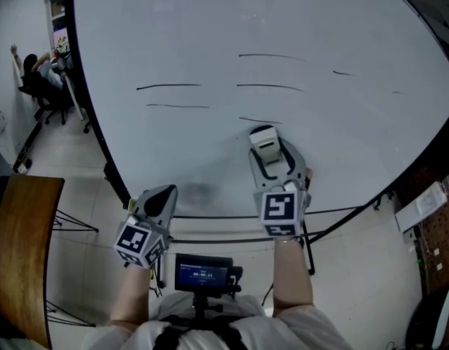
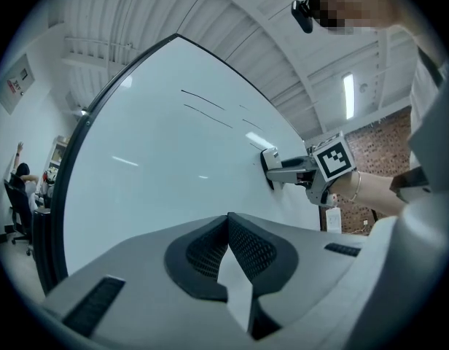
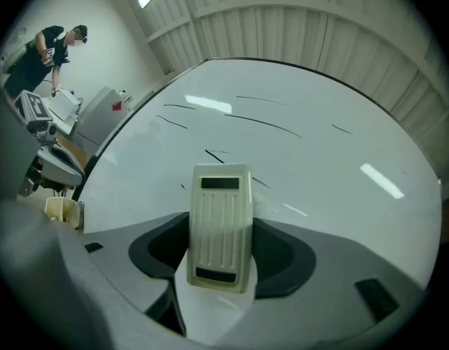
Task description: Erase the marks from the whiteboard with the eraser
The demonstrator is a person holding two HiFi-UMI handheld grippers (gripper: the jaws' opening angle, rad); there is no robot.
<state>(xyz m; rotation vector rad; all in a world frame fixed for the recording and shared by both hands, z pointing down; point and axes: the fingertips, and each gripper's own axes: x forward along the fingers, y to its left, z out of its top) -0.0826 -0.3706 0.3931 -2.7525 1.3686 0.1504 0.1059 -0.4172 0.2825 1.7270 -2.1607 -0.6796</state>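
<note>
The right tool (image 1: pixel 274 168) clamps the eraser (image 1: pixel 264 141) against the whiteboard (image 1: pixel 210 20), with several marks (image 1: pixel 168 87) left to wipe, while the left tool (image 1: pixel 159 199) is closed and empty.

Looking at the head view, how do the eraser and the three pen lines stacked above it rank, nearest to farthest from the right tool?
1. The eraser, clamped in the right tool itself.
2. The lowest line, just above the eraser's top edge.
3. The middle line, higher up the whiteboard.
4. The top line, farthest up.
</note>
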